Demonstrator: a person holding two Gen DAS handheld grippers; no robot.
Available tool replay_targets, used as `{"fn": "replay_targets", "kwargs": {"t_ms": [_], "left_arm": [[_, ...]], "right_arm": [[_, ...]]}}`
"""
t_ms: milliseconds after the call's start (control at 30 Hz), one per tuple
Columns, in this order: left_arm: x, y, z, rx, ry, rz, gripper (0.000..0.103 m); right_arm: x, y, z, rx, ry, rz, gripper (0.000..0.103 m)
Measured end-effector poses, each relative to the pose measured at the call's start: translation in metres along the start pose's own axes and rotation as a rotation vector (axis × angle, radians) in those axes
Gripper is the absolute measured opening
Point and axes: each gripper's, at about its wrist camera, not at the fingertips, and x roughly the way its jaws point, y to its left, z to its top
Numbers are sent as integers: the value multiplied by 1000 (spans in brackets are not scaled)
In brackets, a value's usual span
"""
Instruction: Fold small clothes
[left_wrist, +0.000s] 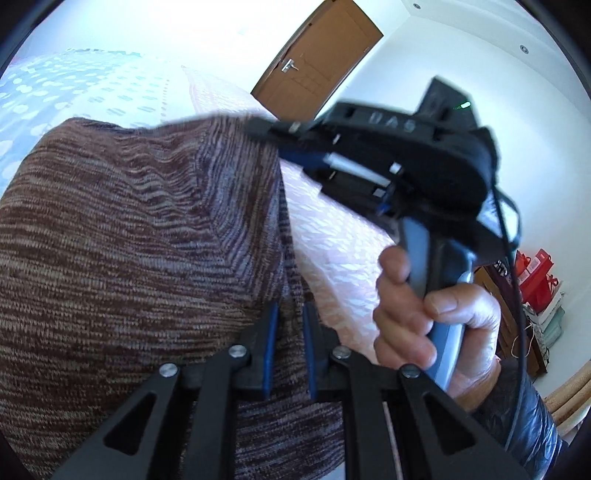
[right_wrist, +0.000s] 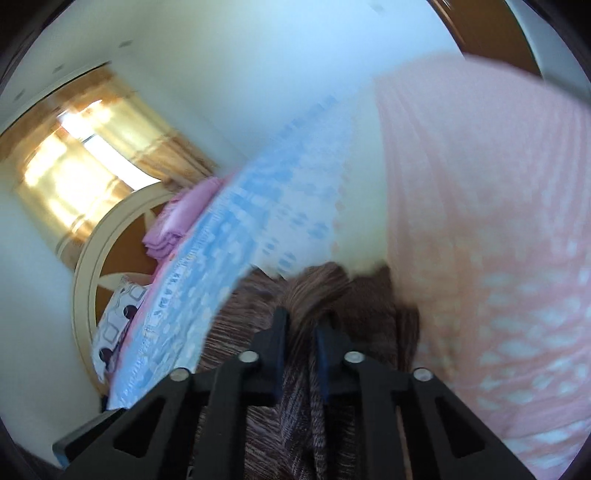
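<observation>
The left tool (left_wrist: 288, 321) is clamped on an edge of the brown-and-grey marled knit garment (left_wrist: 129, 240), a strip of the fabric running between its blue-padded fingers (left_wrist: 271, 332). From that pinch the knit spreads up and to the left in a wide, taut sheet with a diagonal crease through its middle, lifted above the bed (left_wrist: 332, 240).

The right tool (left_wrist: 258, 127), black with a blue handle, appears in the left wrist view pinching the upper corner of the same garment; a hand (left_wrist: 424, 314) in a dark glossy sleeve grips its handle. In the right wrist view that tool (right_wrist: 301, 325) is closed on a bunched fold of the knit (right_wrist: 306, 406), which gathers between the pads and hangs below them.

Beneath the garment the bed carries a pink spread with pale oval spots (right_wrist: 498, 258) and, beside it, a blue-and-white patterned cover (right_wrist: 240, 229). A folded pink cloth (right_wrist: 173, 225) and a pillow with a square-and-circle print (right_wrist: 118, 317) lie at the bed's head, against a cream-framed round headboard (right_wrist: 85, 258). A brown wooden door (left_wrist: 317, 59) stands past the far edge of the bed.
</observation>
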Motion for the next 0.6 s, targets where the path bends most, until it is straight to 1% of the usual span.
{"fn": "replay_targets", "kwargs": {"t_ms": [33, 67, 100, 167, 200, 233, 333, 433, 500, 533, 567, 600], "left_arm": [[0, -3, -2, 12, 5, 4, 15], [-2, -3, -5, 21, 6, 6, 15], [-4, -7, -6, 30, 6, 8, 15], [0, -4, -5, 40, 8, 11, 16], [1, -4, -5, 40, 9, 7, 17], [1, -4, -5, 38, 9, 1, 18], [1, -6, -4, 26, 11, -13, 18], [-3, -5, -5, 24, 7, -15, 19], [-14, -4, -8, 28, 6, -18, 27], [-21, -7, -12, 41, 11, -13, 30], [-27, -9, -16, 55, 23, -7, 40], [-34, -11, -23, 73, 39, 3, 45]], "right_arm": [[-3, 1, 3, -12, -34, -33, 13], [-1, -2, 5, 4, -35, -51, 13], [5, -8, 6, 30, -18, -69, 12], [14, -15, 3, 28, 16, -161, 12], [13, -16, 2, 27, 20, -189, 12], [10, -19, 0, 43, 20, -205, 12], [-12, -23, -6, 105, -4, -202, 12], [-42, -14, -16, 94, -2, -233, 13], [-64, 0, -30, 76, 0, -248, 13], [-72, 6, -36, 76, 4, -254, 17], [-82, 11, -45, 83, 7, -260, 29], [-92, 16, -56, 94, 4, -259, 38]]}}
